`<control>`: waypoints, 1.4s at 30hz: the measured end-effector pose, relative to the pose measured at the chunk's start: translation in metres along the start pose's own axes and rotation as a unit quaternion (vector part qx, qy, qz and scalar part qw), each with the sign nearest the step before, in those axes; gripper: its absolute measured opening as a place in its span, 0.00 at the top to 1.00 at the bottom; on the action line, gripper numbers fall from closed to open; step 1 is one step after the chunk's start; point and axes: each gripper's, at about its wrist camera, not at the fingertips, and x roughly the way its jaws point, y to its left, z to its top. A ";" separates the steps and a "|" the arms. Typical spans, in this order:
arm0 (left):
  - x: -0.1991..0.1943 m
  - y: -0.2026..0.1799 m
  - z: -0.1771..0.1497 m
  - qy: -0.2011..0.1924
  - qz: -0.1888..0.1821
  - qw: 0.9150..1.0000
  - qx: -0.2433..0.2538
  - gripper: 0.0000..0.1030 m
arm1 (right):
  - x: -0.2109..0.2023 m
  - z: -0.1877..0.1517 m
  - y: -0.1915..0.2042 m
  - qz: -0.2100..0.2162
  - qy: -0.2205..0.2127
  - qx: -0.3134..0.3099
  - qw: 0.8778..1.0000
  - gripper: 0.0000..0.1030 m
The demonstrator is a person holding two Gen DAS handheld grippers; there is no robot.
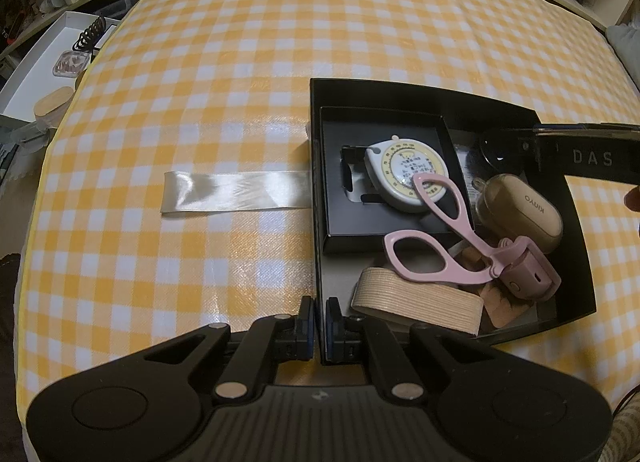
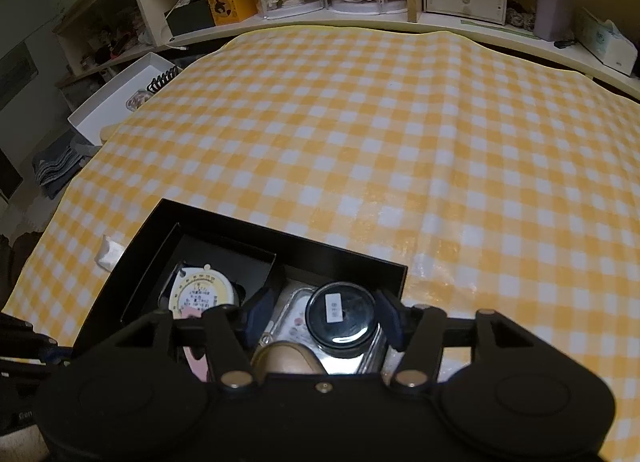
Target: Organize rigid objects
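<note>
One black box (image 1: pixel 448 96) rests on a yellow-and-white checked cloth (image 1: pixel 240 62). The left gripper (image 1: pixel 319 322) is pinched on the box's near-left wall, one pad outside and one inside. One cream ribbon (image 1: pixel 236 192) lies flat on the cloth, running from the box's left wall outward.

Contents of the box, counted in the left wrist view:
- one smaller black tray (image 1: pixel 348 222) in the far-left part;
- one white round tape measure (image 1: pixel 404 176) with a yellow dial, lying in that tray;
- one pink eyelash curler (image 1: pixel 452 246), its handle loops lying over the tape measure and the tray edge;
- one beige case (image 1: pixel 520 214) marked "kinyo", along the right wall;
- one tan oval roll (image 1: pixel 416 302) at the near side;
- one black round jar (image 2: pixel 344 318), seen from above in the right wrist view, lying on one clear case (image 2: pixel 290 312).

The right gripper (image 2: pixel 324 320) is spread wide, its two pads on either side of the jar and apart from it; the fingers hold nothing.

Beyond the cloth's left edge stands one white open box (image 1: pixel 40 62); its contents are too small to count.
</note>
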 end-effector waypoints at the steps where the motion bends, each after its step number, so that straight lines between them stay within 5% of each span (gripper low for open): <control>1: 0.000 0.000 0.000 0.000 0.000 1.000 0.000 0.93 | 0.000 0.000 0.000 0.000 0.001 0.000 1.000 0.44; 10: 0.000 -0.001 0.000 0.000 0.000 1.000 0.000 0.93 | -0.002 0.001 0.000 0.003 0.002 0.001 1.000 0.40; 14: 0.001 0.000 0.001 0.001 -0.001 1.000 -0.001 0.93 | -0.017 0.000 0.005 0.006 -0.007 0.001 1.000 0.17; 26: -0.008 0.002 -0.001 -0.010 0.000 1.000 -0.003 0.92 | -0.085 -0.008 0.009 -0.007 -0.064 -0.004 0.998 0.06; 28: -0.018 0.002 -0.004 -0.022 -0.003 1.000 -0.008 0.77 | -0.091 -0.012 0.008 -0.011 -0.069 -0.003 0.998 0.06; 30: -0.036 0.002 -0.009 -0.045 -0.013 0.999 -0.015 0.48 | -0.097 -0.015 0.007 -0.017 -0.071 -0.002 0.997 0.06; 42: -0.131 -0.009 -0.048 -0.200 -0.002 0.979 -0.044 0.19 | -0.138 -0.045 0.004 -0.037 -0.091 0.001 0.995 0.04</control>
